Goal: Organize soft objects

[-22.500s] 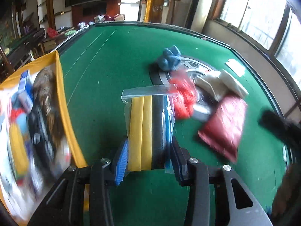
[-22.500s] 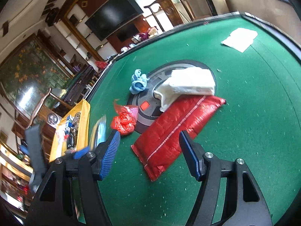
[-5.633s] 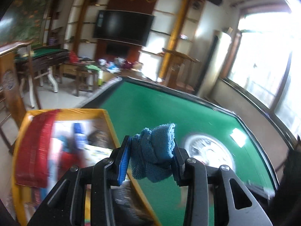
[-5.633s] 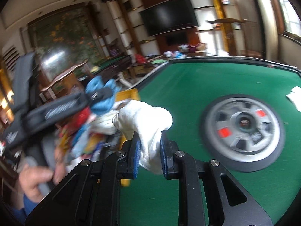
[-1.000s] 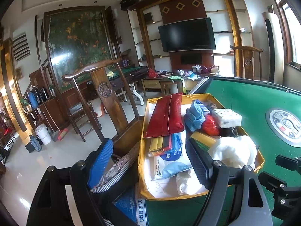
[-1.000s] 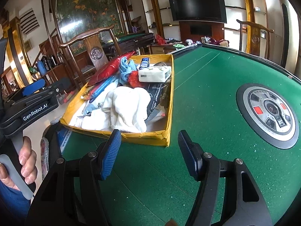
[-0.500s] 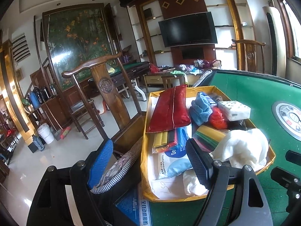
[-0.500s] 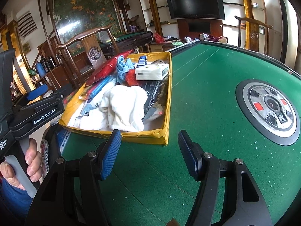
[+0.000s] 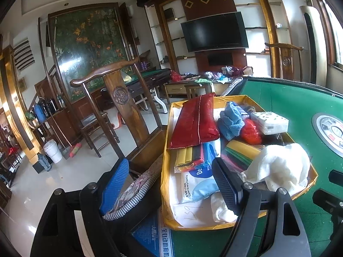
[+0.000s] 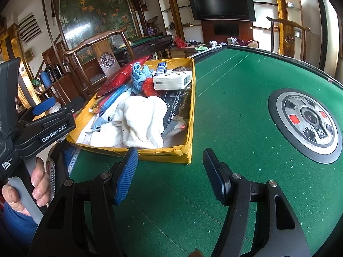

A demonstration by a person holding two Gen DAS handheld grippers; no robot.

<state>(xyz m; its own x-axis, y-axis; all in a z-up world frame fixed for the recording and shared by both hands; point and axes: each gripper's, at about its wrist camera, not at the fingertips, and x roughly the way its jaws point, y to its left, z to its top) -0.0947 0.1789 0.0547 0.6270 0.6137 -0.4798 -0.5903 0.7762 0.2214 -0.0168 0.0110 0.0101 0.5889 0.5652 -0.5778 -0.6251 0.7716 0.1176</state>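
both empty: left gripper (image 9: 169, 184) and right gripper (image 10: 169, 174) spread wide; yellow cardboard box (image 10: 188, 150) of soft things at eleven o'clock of the right gripper, left gripper nearer.

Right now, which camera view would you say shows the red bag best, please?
The left wrist view: the red bag lies nearly whole on top of the box's contents, seam visible. The right wrist view shows it small, foreshortened, partly behind the blue cloth.

Each hand-held gripper (image 10: 169, 172) had black arms, silver screws and blue ribbed pads (image 10: 126, 174); sleeve (image 10: 15, 224) was blue.
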